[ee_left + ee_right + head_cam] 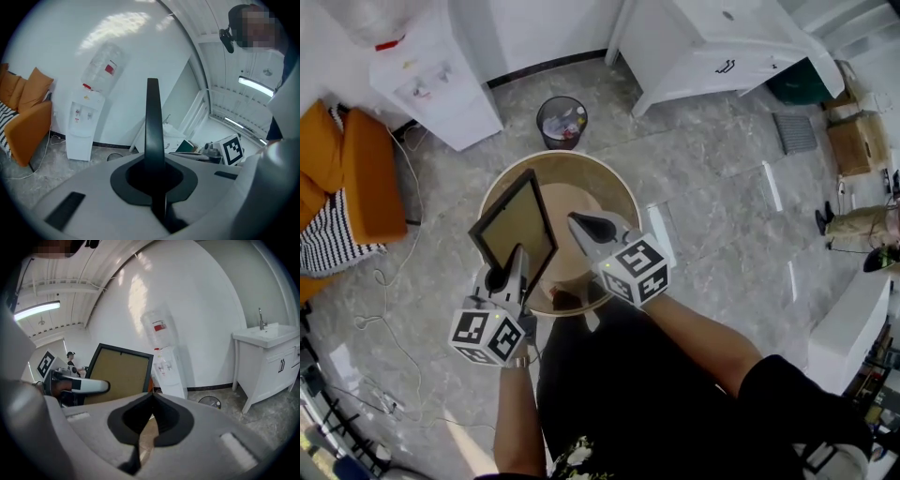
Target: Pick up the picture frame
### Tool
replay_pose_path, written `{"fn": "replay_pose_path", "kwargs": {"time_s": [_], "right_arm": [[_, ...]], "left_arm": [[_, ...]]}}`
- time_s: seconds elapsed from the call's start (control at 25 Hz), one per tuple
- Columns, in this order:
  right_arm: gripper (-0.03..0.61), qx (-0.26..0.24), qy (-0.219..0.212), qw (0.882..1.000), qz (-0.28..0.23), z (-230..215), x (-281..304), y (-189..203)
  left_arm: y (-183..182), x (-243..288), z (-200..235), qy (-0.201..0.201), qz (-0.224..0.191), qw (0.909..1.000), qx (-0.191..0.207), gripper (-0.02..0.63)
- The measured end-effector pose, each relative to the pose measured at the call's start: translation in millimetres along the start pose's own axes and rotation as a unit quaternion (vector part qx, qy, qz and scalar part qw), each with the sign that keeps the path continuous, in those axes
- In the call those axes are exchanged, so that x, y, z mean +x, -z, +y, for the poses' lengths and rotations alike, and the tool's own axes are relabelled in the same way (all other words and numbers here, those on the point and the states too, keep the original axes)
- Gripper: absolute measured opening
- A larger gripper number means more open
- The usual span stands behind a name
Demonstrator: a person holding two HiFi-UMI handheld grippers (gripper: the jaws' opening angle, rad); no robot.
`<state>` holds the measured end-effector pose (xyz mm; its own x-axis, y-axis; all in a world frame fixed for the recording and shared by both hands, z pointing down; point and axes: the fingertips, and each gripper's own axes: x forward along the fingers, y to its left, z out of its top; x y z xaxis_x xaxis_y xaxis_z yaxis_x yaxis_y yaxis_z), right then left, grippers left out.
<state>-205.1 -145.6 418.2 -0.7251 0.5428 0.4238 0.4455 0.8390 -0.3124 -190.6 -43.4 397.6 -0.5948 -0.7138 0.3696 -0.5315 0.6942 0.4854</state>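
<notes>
Jaws: left gripper (518, 255) clamped on the picture frame (516, 223) at its lower edge. Right gripper (577, 223) closed on nothing, just beside it. Round table (623, 197) lies below; frame held upright over it, tilted. Judgement: light, rigid, thin. Dark moulding probably slippery, any glazing fragile. A one-edge pinch may let it swing; better mid-rail, squarely.

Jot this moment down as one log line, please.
left gripper: shut on picture frame | picture frame: held upright above round table | right gripper: shut, empty, beside it
</notes>
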Motion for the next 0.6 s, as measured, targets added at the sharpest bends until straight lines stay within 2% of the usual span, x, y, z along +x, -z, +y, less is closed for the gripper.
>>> {"fn": "replay_pose_path", "kwargs": {"time_s": [0.6], "right_arm": [[-0.005, -0.044, -0.002, 0.997, -0.061, 13, -28, -81]], "left_arm": [[-88, -22, -36, 0.003, -0.057, 0.9952, 0.079, 0.02]]}}
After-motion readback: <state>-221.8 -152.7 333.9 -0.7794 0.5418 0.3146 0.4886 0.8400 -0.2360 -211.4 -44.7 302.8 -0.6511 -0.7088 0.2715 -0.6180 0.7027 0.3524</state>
